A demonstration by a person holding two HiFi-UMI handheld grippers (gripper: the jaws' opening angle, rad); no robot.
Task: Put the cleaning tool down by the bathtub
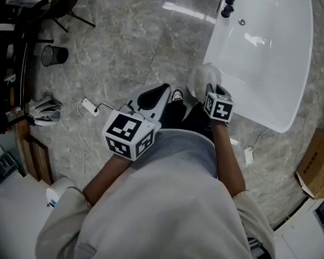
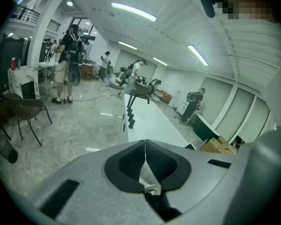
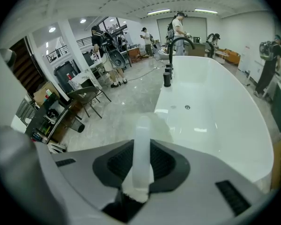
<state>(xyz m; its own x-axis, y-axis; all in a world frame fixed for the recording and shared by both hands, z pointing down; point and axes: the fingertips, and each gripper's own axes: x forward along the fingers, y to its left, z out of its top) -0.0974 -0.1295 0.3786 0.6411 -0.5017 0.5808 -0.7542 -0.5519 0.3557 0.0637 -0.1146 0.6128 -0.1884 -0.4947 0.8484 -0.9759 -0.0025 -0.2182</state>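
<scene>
Your right tongs [image 3: 143,149] are clamped on the pale handle of the cleaning tool [image 1: 203,80]. Its fluffy white head hangs just beside the near rim of the bathtub [image 1: 291,90], above the grey floor [image 1: 124,53]. Your left tongs [image 2: 145,146] are closed with nothing in them, well apart from the tub.

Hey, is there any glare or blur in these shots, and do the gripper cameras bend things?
Head view: bright glare streaks on the bathtub and the floor. Right gripper view: strong fisheye bowing, and the cleaning tool between the jaws looks soft, too close. Left gripper view: same bowing, dark corners.
</scene>
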